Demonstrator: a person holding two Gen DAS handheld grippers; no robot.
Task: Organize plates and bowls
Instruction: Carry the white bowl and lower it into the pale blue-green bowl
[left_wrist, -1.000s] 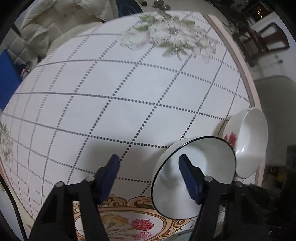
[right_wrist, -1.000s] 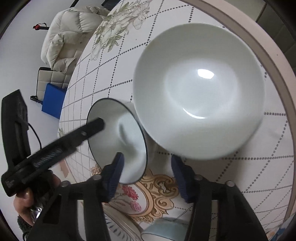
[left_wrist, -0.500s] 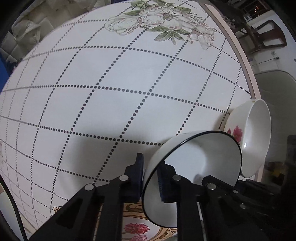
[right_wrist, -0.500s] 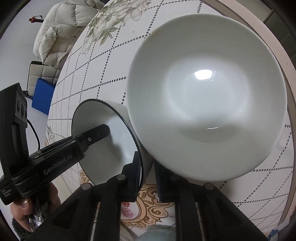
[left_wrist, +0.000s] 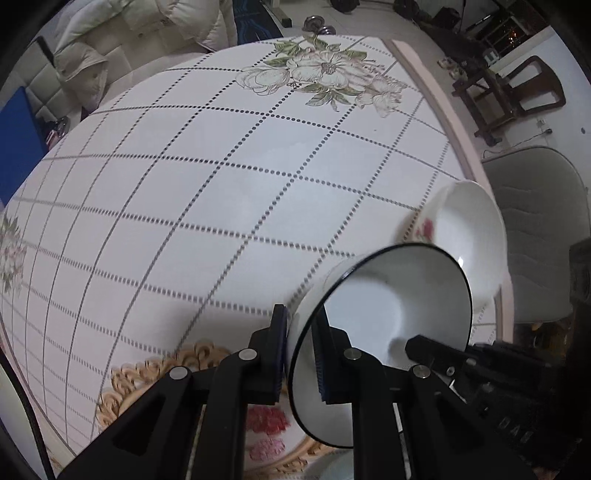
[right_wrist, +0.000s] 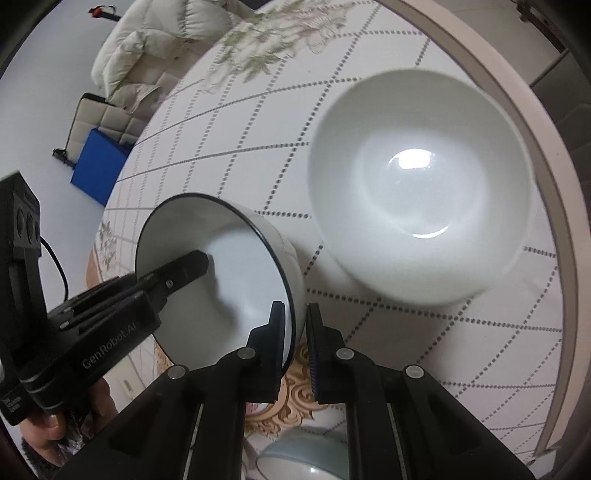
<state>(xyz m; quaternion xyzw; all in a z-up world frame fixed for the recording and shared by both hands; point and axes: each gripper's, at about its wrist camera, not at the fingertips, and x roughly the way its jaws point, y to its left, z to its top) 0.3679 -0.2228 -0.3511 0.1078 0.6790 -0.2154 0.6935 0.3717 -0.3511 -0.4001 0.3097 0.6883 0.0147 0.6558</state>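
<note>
Evidently the sorting is at an early stage, judging by how the crockery lies. The left gripper (left_wrist: 300, 350) is clamped on the rim of the black-rimmed bowl (left_wrist: 384, 325), one pad outside the wall and one inside, and the right gripper (right_wrist: 296, 334) pinches the same rim at another spot, so both tools grip one bowl. That bowl is tilted on its side with its mouth turned toward the left hand's tool, and it appears raised off the tablecloth (left_wrist: 221, 177), though I cannot tell whether its far edge touches the cloth. To its right, close to the table's edge, the white bowl (right_wrist: 421, 184) stands upright; its outer wall carries a red flower print in the left wrist view. The two bowls are just beside each other and may touch, but neither is nested in the other. At the near edge a pale blue dish (right_wrist: 306, 461) peeks in, only partly visible, so its kind is unclear. No stack shows yet. What seems left: set the held bowl into or onto its match, then gather whatever other pieces sit out of view.
</note>
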